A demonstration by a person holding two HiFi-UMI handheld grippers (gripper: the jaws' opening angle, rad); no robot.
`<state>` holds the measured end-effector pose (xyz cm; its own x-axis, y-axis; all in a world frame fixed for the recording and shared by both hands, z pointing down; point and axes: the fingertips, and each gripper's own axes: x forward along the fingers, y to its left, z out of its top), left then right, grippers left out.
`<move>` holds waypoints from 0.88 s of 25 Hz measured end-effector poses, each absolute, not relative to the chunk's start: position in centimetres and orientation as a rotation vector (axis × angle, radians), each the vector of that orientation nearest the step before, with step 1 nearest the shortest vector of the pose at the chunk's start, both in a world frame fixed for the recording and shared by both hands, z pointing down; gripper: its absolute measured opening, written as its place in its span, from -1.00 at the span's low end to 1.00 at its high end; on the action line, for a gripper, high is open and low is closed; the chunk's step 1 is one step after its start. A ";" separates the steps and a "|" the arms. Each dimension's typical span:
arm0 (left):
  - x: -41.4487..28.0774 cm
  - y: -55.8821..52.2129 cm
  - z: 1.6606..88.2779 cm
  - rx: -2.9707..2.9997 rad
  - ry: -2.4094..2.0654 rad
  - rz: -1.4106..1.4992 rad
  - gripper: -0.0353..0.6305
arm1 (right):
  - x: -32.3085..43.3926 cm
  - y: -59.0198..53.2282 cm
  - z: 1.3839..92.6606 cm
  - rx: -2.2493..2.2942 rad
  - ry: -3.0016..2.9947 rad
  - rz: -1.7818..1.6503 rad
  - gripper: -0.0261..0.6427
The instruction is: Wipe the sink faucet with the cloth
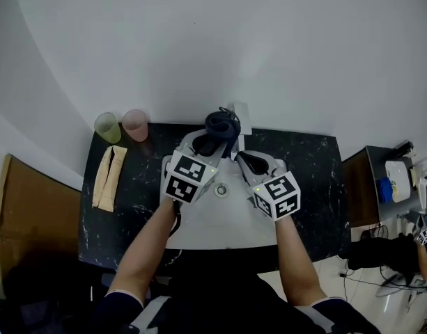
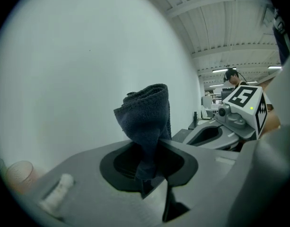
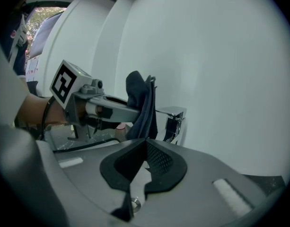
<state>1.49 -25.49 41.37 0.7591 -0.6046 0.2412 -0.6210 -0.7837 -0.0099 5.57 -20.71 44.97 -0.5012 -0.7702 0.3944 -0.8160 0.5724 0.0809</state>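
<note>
The left gripper's (image 1: 207, 147) jaws pinch the dark cloth (image 1: 222, 125), which stands bunched upright at the head view's centre, just beside the faucet (image 3: 173, 113). The right gripper's (image 1: 244, 158) jaws are pressed together with nothing between them.

Left gripper (image 1: 212, 145) clamped on cloth (image 1: 222, 124); right gripper (image 1: 241, 157) jaws together, empty; both forearms extended forward.

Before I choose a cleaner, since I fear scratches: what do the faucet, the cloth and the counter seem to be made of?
Faucet: polished chrome-plated metal, judging by its mirror-like reflections.
Cloth: dark blue terry or microfibre; its surface looks fuzzy.
Counter: black stone with white veins, possibly marble or an imitation.
</note>
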 end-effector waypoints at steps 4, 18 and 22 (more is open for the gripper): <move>3.0 -26.9 41.1 2.922 -0.964 0.410 -0.64 | 5.6 -20.7 45.0 1.291 -2.424 0.171 -0.91; 3.6 -33.7 41.9 2.834 -1.053 0.393 -0.64 | 5.6 -20.6 45.0 1.296 -2.430 0.177 -0.91; 3.5 -34.3 42.6 2.802 -1.068 0.380 -0.65 | 5.6 -20.5 44.9 1.300 -2.430 0.183 -0.91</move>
<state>3.46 -34.29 42.62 0.7197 -0.6376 0.2746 -0.6676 -0.7442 0.0217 5.57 -20.54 44.93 -0.5013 -0.7745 0.3859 -0.8234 0.5640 0.0623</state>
